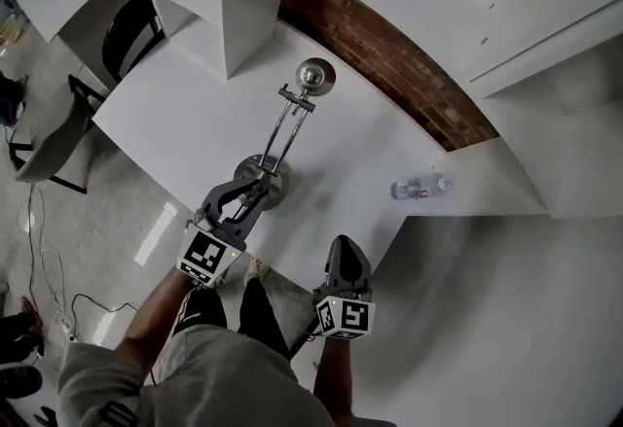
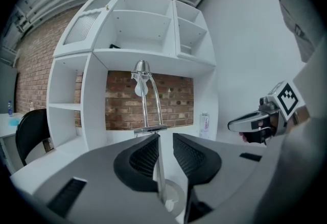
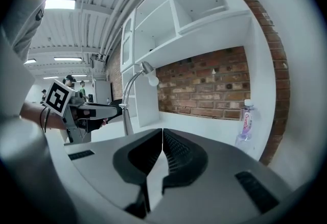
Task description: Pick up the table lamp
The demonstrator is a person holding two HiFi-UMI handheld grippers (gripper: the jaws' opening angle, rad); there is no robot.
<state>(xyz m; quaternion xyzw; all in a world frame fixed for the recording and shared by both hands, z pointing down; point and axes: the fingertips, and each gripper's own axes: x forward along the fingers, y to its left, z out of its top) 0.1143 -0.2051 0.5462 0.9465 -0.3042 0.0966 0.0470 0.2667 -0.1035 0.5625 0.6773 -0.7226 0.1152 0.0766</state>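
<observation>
Your left claw (image 1: 255, 184), at centre frame, stands narrowly apart. The thin stem of the silver metal table lamp (image 1: 284, 128) runs between its pads, against 1 pad and clear of the other. The lamp stands upright on the white bench (image 1: 185, 114), its round base just under that claw. Your right claw (image 1: 342, 245), lower right of centre, is closed on nothing. A clear plastic bottle (image 1: 419, 188) stands at right.

Bright even light, fisheye distort., dark corners
</observation>
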